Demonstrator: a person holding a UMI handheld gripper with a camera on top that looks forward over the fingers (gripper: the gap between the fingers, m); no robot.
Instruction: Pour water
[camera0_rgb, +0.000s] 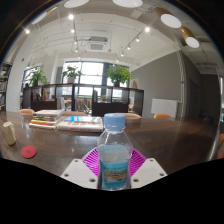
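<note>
A clear plastic water bottle (114, 155) with a blue cap and a blue-and-white label stands upright between my gripper's fingers. My gripper (114, 166) is shut on it; the magenta pads (93, 160) press on both sides of its body. The bottle is held over a dark brown table (60, 145). A small pink lid-like disc (29, 151) lies on the table to the left, beyond the fingers.
A pale upright cup-like object (9, 132) stands at the far left of the table. Stacked books and papers (70, 122) lie at the table's far side. Chairs, partitions and potted plants (118, 74) stand by the windows behind.
</note>
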